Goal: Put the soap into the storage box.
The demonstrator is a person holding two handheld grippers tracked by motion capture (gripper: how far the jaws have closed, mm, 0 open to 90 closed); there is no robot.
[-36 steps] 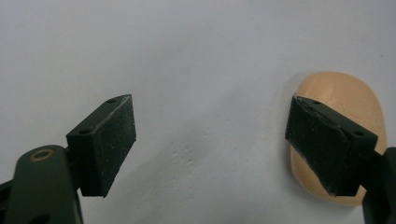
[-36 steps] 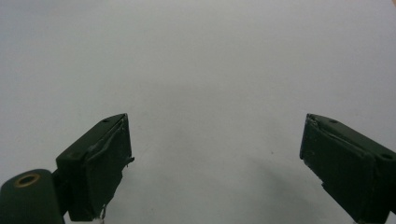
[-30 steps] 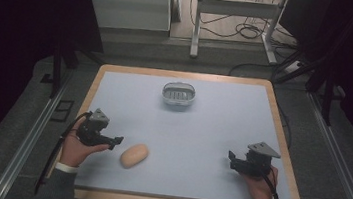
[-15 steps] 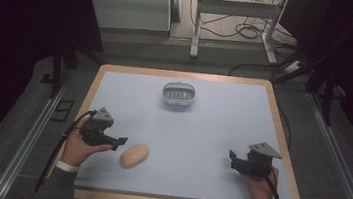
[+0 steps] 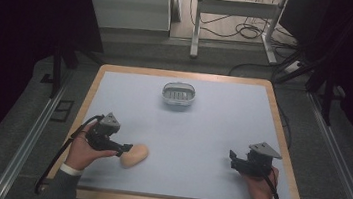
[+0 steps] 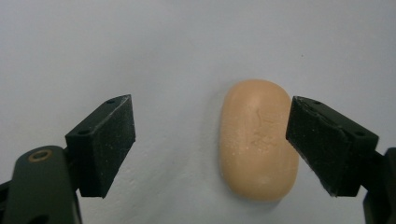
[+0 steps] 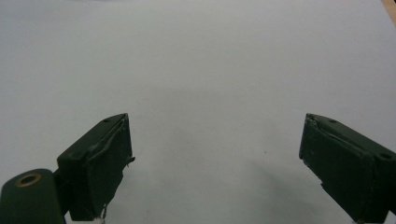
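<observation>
A peach-coloured oval soap bar (image 5: 134, 155) lies flat on the pale blue mat at the front left. My left gripper (image 5: 126, 148) is open just left of it, its tips at the bar's near end. In the left gripper view the soap bar (image 6: 258, 138) lies between the two spread jaws, close against the right jaw and far from the left one. A small clear soap dish (image 5: 178, 94) stands at the back middle of the mat. My right gripper (image 5: 232, 158) is open at the front right, and in the right gripper view my right gripper (image 7: 215, 163) has only bare mat between its jaws.
The mat covers a wooden table (image 5: 275, 109) whose rim shows all round. Metal rails (image 5: 339, 158) run along both sides of the table. Beyond the far edge are a white cabinet (image 5: 127, 3), a metal stand and loose cables on the floor.
My left gripper has moved right, towards the soap bar, so its jaws now reach the bar's end. The right gripper and the soap dish have not moved.
</observation>
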